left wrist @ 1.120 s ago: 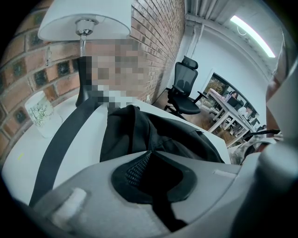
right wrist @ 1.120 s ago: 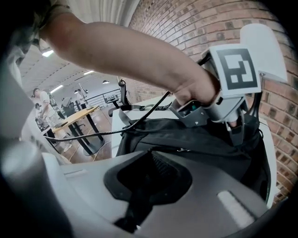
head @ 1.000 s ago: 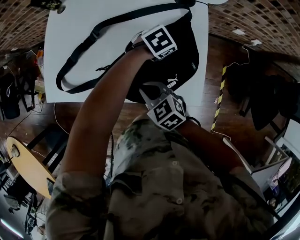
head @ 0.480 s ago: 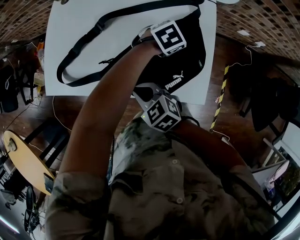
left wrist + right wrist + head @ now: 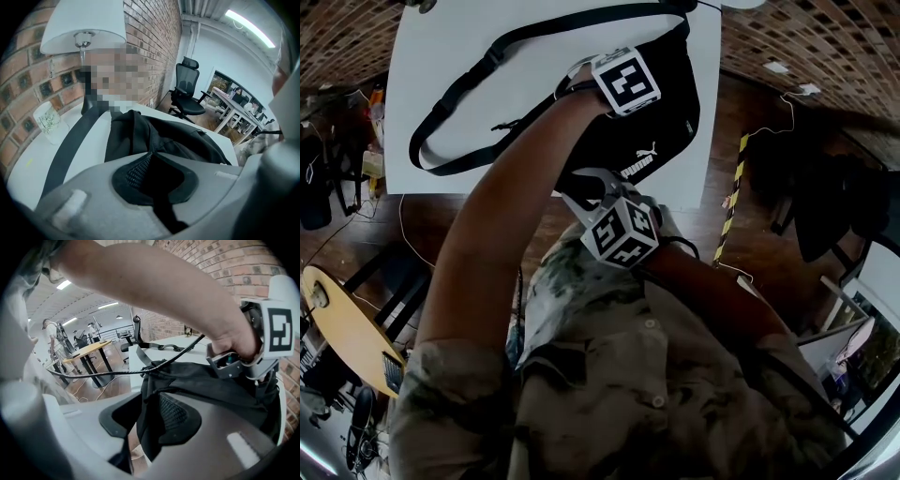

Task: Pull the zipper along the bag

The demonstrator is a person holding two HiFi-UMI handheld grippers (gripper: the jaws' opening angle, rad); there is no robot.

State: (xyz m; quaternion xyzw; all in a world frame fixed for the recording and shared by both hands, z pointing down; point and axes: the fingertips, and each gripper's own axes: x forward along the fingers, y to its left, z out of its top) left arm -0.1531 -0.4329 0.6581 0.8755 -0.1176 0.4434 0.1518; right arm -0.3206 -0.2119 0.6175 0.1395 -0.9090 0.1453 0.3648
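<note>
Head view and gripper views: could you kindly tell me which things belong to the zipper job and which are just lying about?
Job: black bag, its strap, white table under it.
Lying about: mug, lamp, office chair, round wooden table.

white puma logo (image 5: 643,161) on black bag (image 5: 673,98)

- Bare tabletop (image 5: 427,66) is lying open left of the bag (image 5: 670,112), with only the flat strap (image 5: 75,140) crossing it.
- Past the bag's strap end, a lamp (image 5: 83,23) and a mug (image 5: 48,123) are standing by the brick wall (image 5: 150,47), closing that side.
- The left forearm (image 5: 506,206) is stretching over the bag, and the left tool (image 5: 154,187) is clamping its cloth, blocking the way in from above.
- The right tool (image 5: 138,427) is crowding the bag's near edge, its jaws opening with cloth between them.
- Right of the bag, only a narrow strip of tabletop is showing.
</note>
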